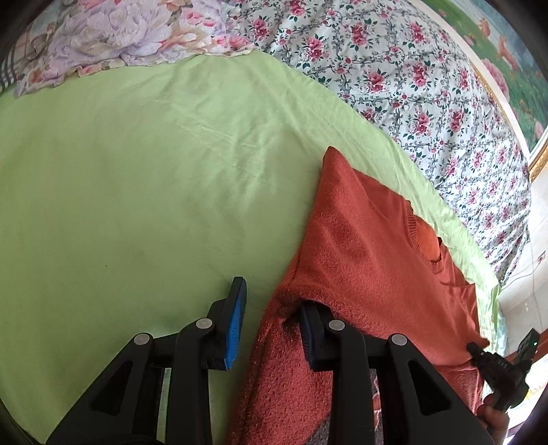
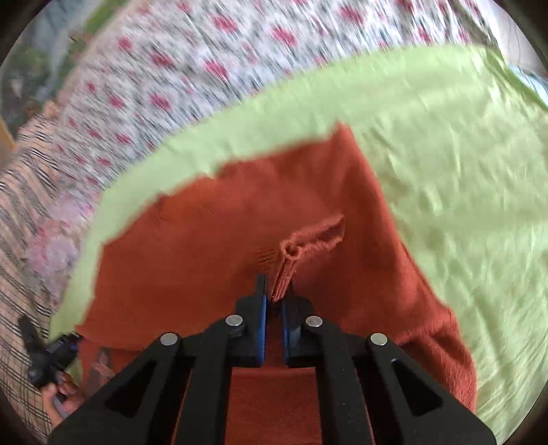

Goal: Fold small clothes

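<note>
Left gripper [image 1: 270,325]: jaws apart. Left finger [image 1: 234,325] stands over bare sheet; right finger [image 1: 313,337] is tucked under the side edge of the orange sweater [image 1: 370,246], so the knit edge runs between the two pads, not clamped. From this view the sweater lies to the right of the gripper, spread on the light green sheet [image 1: 137,191], one shoulder corner pointing away, ribbed neckline toward the far right edge.

Right gripper [image 2: 274,301]: jaws nearly together, clamped on a ribbed strip of the orange sweater [image 2: 212,246] that rises between the blue pads. Just ahead of the tips the knit bunches into a small pucker. The rest of the garment spreads forward and to both sides on the green sheet [image 2: 462,171]. Frame is motion-blurred.

Cross-views: right gripper [image 1: 496,366] appears at the lower right of the left wrist view, at the sweater's far edge; left gripper [image 2: 51,352] shows at the lower left of the right wrist view, with the holding hand [image 2: 60,400] below it.

Surface: a bed. Beyond the sheet, a white quilt with red flowers [image 1: 394,68]; a pale lilac floral cloth [image 1: 120,30] at the upper left. A framed picture [image 1: 513,58] at the far right.
</note>
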A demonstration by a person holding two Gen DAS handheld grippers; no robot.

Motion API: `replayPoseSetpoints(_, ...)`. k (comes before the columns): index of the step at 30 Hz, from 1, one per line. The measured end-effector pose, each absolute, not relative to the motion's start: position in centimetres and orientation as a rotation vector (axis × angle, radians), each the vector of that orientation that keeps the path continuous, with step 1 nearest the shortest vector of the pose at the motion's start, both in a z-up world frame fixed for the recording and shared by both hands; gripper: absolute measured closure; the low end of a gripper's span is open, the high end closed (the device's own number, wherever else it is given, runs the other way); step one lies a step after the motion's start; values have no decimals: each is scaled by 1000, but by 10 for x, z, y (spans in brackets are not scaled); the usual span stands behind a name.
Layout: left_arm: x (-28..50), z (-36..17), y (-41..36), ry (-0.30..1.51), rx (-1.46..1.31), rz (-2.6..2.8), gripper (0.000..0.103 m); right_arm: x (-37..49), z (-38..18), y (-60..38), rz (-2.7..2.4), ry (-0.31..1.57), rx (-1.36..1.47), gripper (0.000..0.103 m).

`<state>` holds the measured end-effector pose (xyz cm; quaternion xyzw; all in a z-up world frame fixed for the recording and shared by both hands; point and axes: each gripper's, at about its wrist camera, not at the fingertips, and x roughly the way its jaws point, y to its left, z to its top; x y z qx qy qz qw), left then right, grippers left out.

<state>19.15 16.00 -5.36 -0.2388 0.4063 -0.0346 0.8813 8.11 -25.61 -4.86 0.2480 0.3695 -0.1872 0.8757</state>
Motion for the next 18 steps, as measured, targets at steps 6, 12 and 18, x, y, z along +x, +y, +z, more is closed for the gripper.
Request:
replayPoseSetpoints(6, 183, -50, 161, 877, -481, -87, 72, 59, -46, -266, -451, 753, 516, 86)
replayPoseSetpoints(12, 132, -35, 164, 884, -432, -162, 72, 11, -19, -271, -465, 706, 524, 68)
replayPoseSetpoints(18, 74, -31, 152, 909, -317, -243, 65, -53, -2, -264, -446, 685, 514, 64)
